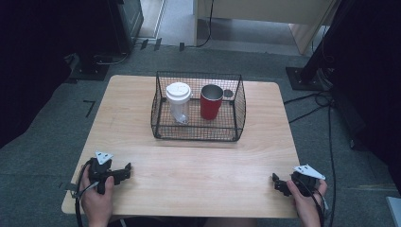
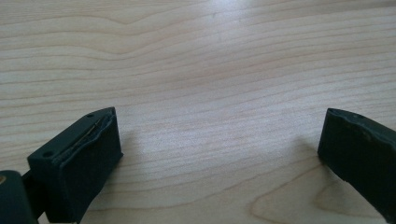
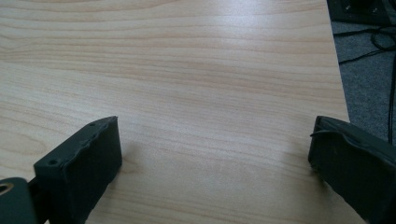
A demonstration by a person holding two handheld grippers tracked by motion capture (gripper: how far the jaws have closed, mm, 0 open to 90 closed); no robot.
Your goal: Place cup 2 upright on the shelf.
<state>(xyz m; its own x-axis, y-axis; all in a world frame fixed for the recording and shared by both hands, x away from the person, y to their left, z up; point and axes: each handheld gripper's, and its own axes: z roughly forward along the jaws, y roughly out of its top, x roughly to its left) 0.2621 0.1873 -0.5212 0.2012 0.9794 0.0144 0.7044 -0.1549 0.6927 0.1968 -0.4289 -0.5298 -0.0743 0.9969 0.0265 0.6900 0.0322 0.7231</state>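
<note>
On the wooden worktop [image 1: 142,104] I rest both hands at the near edge. My left tool [image 1: 124,171] sits at the near left corner, released, its two black jaws spread wide over bare wood with nothing between them. My right tool [image 1: 278,182] sits at the near right corner, likewise released, with its jaws standing wide and only wood grain between them. Each tool carries one grey three-cornered plate on top.

Well apart from both tools, towards the far side of the worktop, stands one black wire basket [image 1: 239,106]. Inside it I count two cups, both upright: one clear cup with a white lid [image 1: 178,101] on the left and one red cup [image 1: 211,102] with a metal rim just beside it on the right. I can read no brand, label or writing on the cups, the basket or the tools.
</note>
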